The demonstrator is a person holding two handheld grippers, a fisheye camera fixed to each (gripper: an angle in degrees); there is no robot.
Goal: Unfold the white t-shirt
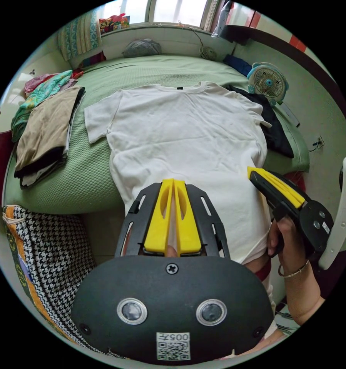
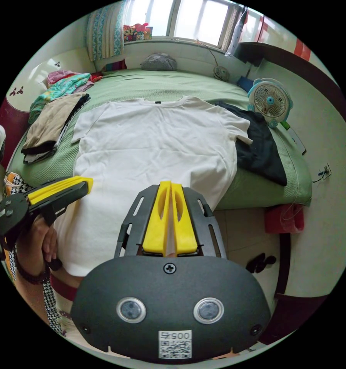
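White cotton t-shirt [image 1: 184, 142] lies spread flat, collar away, on the green quilted bed [image 1: 84, 177], hem hanging over the near edge. Left gripper [image 1: 173, 215]: yellow jaws closed, a strip of white cloth between them; right gripper [image 2: 169, 213] likewise. Left of the shirt, stacked folded clothes [image 1: 45, 130]; right of it, a black garment [image 2: 257, 150]. Right gripper view adds a red bin [image 2: 284, 218] below the bed; left gripper view, houndstooth fabric [image 1: 49, 253].

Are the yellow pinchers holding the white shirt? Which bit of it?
Yes. The left gripper and the right gripper are each shut on the bottom hem of the white t-shirt, which lies spread flat on the green bed.
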